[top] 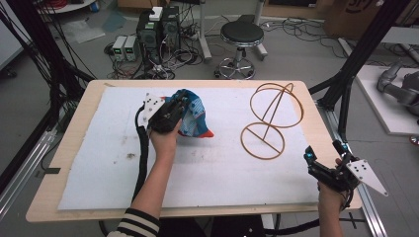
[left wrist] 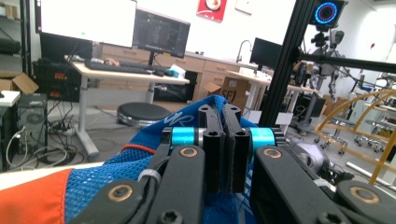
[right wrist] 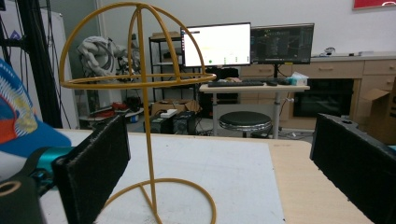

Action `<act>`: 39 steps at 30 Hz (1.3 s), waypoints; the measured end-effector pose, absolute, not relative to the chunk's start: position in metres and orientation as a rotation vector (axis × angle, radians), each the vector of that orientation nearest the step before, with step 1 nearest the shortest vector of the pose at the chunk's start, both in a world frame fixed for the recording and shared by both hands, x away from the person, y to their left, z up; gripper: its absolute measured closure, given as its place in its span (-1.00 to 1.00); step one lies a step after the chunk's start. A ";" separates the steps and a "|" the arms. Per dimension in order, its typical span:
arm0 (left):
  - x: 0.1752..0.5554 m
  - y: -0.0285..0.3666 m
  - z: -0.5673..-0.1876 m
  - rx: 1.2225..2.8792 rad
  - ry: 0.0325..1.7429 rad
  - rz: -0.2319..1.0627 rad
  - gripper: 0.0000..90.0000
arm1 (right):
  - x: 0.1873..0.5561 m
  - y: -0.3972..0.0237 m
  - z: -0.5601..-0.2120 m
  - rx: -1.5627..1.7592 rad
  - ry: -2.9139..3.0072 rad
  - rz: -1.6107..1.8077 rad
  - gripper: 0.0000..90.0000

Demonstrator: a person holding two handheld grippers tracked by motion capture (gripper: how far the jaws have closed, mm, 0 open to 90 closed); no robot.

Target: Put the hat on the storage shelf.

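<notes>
Gripping a blue cap [top: 193, 114] with an orange brim, the left gripper [top: 174, 109] has its fingers [left wrist: 212, 140] pressed together on a fold of the fabric, and the cap hangs from them over the white mat [top: 99, 163] on the surface [top: 74, 123]. Further right stands a yellow wire hat stand [top: 269, 118], well apart from the cap. At the surface's right edge, the right gripper [top: 323, 158] hovers with its fingers [right wrist: 95, 170] spread wide, nothing between them.

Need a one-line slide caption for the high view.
Left gripper lifts a blue cap beside a wire hat stand; right gripper waits open.
</notes>
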State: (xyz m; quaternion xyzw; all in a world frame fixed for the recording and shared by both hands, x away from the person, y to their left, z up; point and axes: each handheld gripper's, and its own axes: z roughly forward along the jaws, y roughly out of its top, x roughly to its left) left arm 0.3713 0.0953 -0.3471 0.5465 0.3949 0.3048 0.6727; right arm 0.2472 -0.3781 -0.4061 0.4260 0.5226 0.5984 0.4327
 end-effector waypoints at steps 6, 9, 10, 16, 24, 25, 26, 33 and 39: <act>0.372 0.086 -0.322 1.219 0.864 0.709 0.95 | 0.248 -0.378 -0.406 1.058 1.297 1.492 -0.90; 0.373 0.080 -0.310 1.229 0.853 0.728 0.95 | 0.248 -0.378 -0.406 1.058 1.296 1.496 -0.90; 0.374 0.078 -0.306 1.226 0.851 0.738 0.95 | 0.247 -0.378 -0.406 1.063 1.297 1.495 -0.90; 0.380 0.066 -0.283 1.221 0.839 0.760 0.95 | 0.247 -0.379 -0.406 1.069 1.289 1.500 -0.90; 0.387 0.048 -0.247 1.218 0.808 0.816 0.95 | 0.246 -0.381 -0.406 1.074 1.279 1.509 -0.90; 0.388 0.045 -0.243 1.219 0.808 0.820 0.95 | 0.246 -0.381 -0.406 1.079 1.279 1.511 -0.90; 0.389 0.043 -0.239 1.218 0.804 0.825 0.95 | 0.245 -0.381 -0.406 1.072 1.280 1.509 -0.90; 0.397 0.021 -0.220 1.219 0.788 0.829 0.95 | 0.241 -0.385 -0.406 1.077 1.269 1.513 -0.90; 0.404 0.005 -0.205 1.209 0.780 0.834 0.95 | 0.236 -0.391 -0.406 1.082 1.259 1.510 -0.90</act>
